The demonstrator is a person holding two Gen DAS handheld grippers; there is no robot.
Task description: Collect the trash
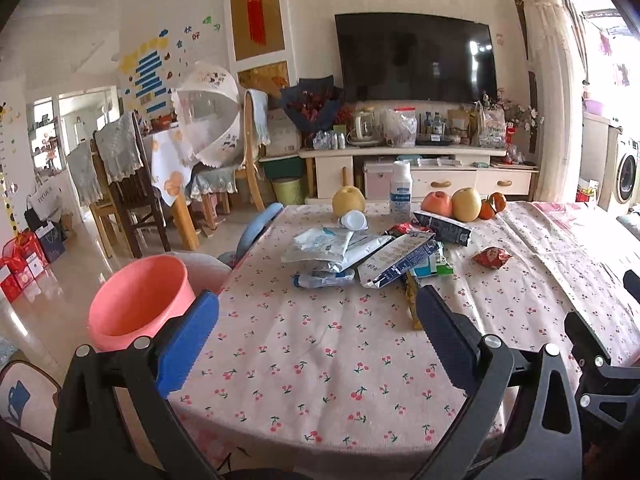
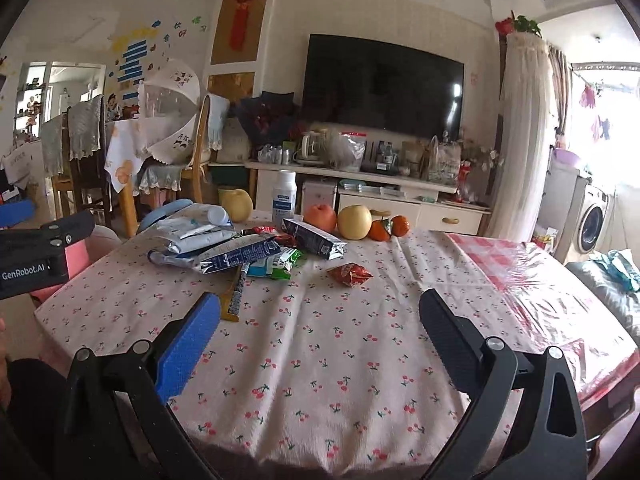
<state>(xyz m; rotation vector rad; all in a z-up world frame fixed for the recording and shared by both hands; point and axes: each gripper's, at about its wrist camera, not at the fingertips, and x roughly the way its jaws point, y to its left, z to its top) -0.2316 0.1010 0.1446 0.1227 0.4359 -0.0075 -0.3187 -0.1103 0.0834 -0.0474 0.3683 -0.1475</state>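
A heap of empty wrappers [image 1: 360, 252] lies on the cherry-print tablecloth [image 1: 320, 360], also in the right wrist view [image 2: 232, 252]. A red snack bag [image 1: 491, 257] lies apart to its right, also in the right wrist view [image 2: 350, 273]. A yellow stick wrapper [image 2: 236, 296] lies nearest. A pink bin [image 1: 136, 304] stands off the table's left edge. My left gripper [image 1: 318, 320] is open and empty above the near cloth. My right gripper [image 2: 320, 320] is open and empty, to the right of the left one.
Fruit [image 1: 466, 204] and a white bottle [image 1: 401, 192] stand at the table's far edge. A pear [image 1: 348, 201] and a tipped white cup [image 1: 354, 222] sit behind the heap. Chairs [image 1: 120, 184] stand to the left. A TV cabinet [image 1: 420, 168] is beyond.
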